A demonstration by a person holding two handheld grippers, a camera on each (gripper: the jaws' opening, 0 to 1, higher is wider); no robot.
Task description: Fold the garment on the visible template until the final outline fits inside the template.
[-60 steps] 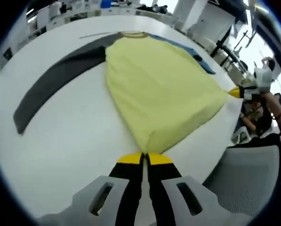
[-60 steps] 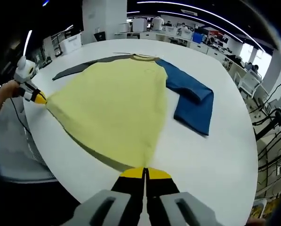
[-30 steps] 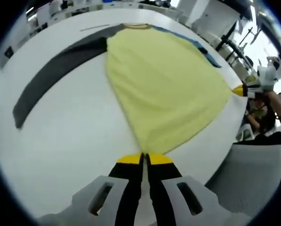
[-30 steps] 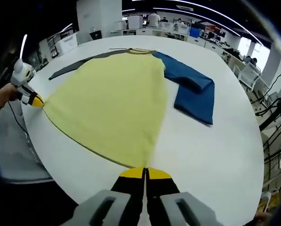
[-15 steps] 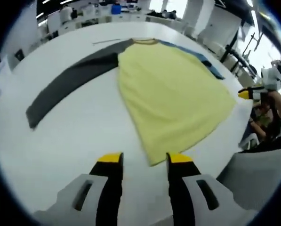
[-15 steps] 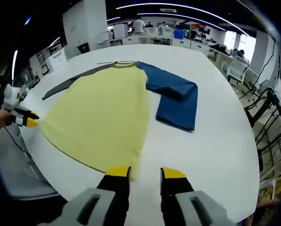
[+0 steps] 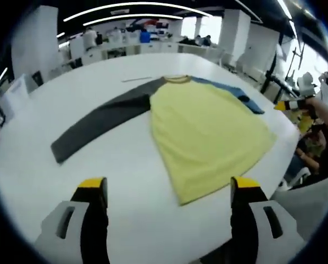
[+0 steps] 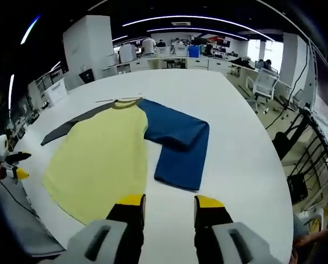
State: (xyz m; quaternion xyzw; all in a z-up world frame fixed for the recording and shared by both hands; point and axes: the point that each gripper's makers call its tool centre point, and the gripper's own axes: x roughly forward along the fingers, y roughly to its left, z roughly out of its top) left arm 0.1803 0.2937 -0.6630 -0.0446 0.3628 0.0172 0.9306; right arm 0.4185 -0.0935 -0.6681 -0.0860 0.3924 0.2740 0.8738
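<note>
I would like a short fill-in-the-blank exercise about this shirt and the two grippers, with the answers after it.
1. The shirt body is ____ in colour.
2. The blue sleeve lies bent, while the ____ sleeve lies straight.
3. The left gripper and the right gripper both have their jaws ____.

Answers: yellow; grey; open

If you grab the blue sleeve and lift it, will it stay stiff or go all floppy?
Probably floppy: the blue sleeve already lies bent over on itself, as soft cloth does. It looks thin and flat on the white table, so likely light. It may tug the yellow shirt body along, since they are joined.
</note>
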